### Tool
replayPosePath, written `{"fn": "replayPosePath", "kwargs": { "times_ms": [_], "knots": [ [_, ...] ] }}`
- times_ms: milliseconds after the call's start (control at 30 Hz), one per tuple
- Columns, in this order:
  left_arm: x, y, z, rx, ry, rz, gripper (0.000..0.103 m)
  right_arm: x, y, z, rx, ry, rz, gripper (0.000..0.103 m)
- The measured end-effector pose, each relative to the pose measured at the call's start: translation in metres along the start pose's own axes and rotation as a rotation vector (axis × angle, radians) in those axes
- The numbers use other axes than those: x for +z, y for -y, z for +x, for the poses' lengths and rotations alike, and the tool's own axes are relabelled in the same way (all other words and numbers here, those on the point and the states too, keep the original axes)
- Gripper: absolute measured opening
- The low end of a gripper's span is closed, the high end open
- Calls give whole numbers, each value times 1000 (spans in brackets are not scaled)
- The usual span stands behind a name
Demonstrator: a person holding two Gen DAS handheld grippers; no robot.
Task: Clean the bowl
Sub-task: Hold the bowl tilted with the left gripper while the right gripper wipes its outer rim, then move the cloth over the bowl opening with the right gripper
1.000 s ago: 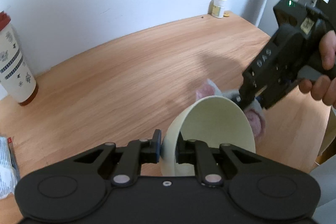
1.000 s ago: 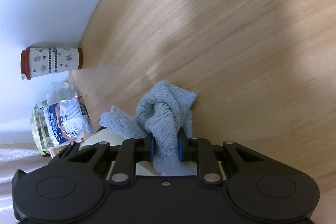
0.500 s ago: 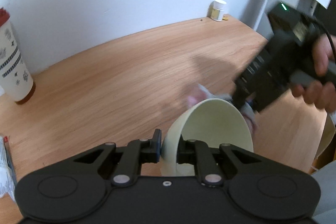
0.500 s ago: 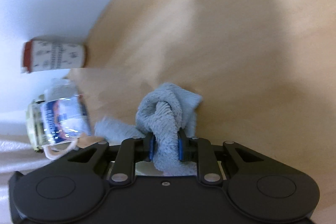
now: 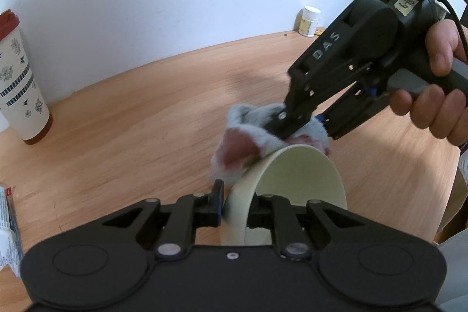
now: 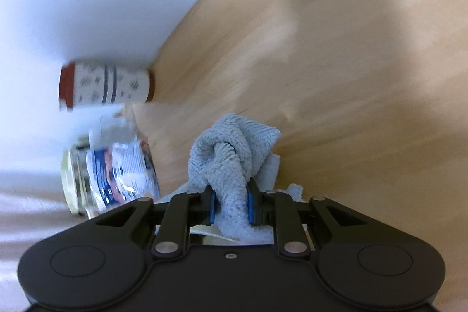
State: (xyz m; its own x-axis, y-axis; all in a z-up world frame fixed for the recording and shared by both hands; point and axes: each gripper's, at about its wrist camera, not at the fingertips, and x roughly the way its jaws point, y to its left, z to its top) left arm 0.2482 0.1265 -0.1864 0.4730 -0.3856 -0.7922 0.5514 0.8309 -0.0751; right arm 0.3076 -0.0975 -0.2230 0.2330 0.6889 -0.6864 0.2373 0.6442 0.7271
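Observation:
A cream bowl (image 5: 295, 183) is held on edge above the wooden table, its rim pinched by my left gripper (image 5: 235, 205), which is shut on it. A grey-blue cloth (image 5: 248, 133) with pink patches lies over the bowl's far rim. My right gripper (image 5: 295, 123), held by a hand (image 5: 438, 84), is shut on that cloth. In the right wrist view the bunched cloth (image 6: 231, 154) sits between the shut jaws of the right gripper (image 6: 229, 208), and the bowl is barely visible below it.
A patterned white cup with a red lid (image 5: 17, 84) stands at the far left by the wall. A small white jar (image 5: 309, 25) sits at the back. A glass jar and plastic packet (image 6: 111, 171) lie at the table's left edge. Wooden table (image 5: 131, 122).
The right gripper has risen and swung the cloth from behind the bowl's right side up over its far rim. The bowl stays gripped in the left gripper.

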Motion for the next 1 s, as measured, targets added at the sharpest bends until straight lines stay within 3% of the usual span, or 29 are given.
{"fn": "replayPosePath", "kwargs": {
  "times_ms": [433, 833, 1000],
  "knots": [
    [-6, -7, 3, 34, -17, -119, 14, -18, 57, -15, -53, -17, 128, 23],
    [-25, -29, 12, 55, -66, -331, 14, -52, 47, -11, -81, -85, 90, 23],
    [-29, -32, 11, 58, -74, -368, 14, -58, 40, -10, -87, -97, 67, 23]
  ]
}}
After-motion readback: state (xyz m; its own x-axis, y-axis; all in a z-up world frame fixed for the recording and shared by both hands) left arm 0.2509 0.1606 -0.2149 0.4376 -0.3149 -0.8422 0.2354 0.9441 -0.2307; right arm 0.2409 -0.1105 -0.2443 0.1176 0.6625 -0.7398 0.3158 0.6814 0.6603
